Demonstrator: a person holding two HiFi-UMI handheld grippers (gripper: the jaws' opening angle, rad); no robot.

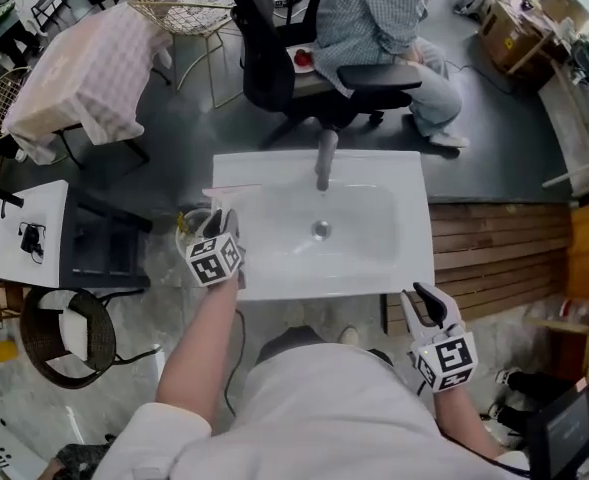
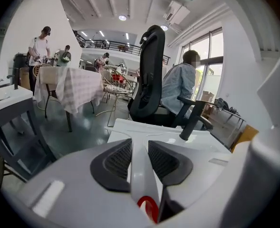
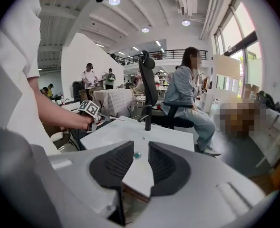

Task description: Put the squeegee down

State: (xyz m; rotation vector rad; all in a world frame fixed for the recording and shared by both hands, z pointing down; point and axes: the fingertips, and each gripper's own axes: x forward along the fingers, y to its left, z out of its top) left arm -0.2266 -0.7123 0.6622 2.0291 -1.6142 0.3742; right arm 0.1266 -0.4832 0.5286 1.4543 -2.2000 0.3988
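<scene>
Left gripper view: left tongs (image 2: pixel 140 145) grip squeegee (image 2: pixel 142 182)

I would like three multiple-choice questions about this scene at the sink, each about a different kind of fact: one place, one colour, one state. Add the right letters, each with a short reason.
1. Where is the left gripper?
A. at the left edge of the sink
B. on the floor behind the chair
C. on top of the faucet

2. What colour is the sink?
A. black
B. white
C. green

3. In what state is the right gripper?
A. shut on a cloth
B. shut on the faucet
C. open, with nothing between its jaws

Answers:
1 A: the head view shows it at the sink's left edge, where it grips the squeegee.
2 B: the basin and its rim are white in every view.
3 C: the right gripper view shows the jaws apart, with only the sink visible through the gap.
</scene>
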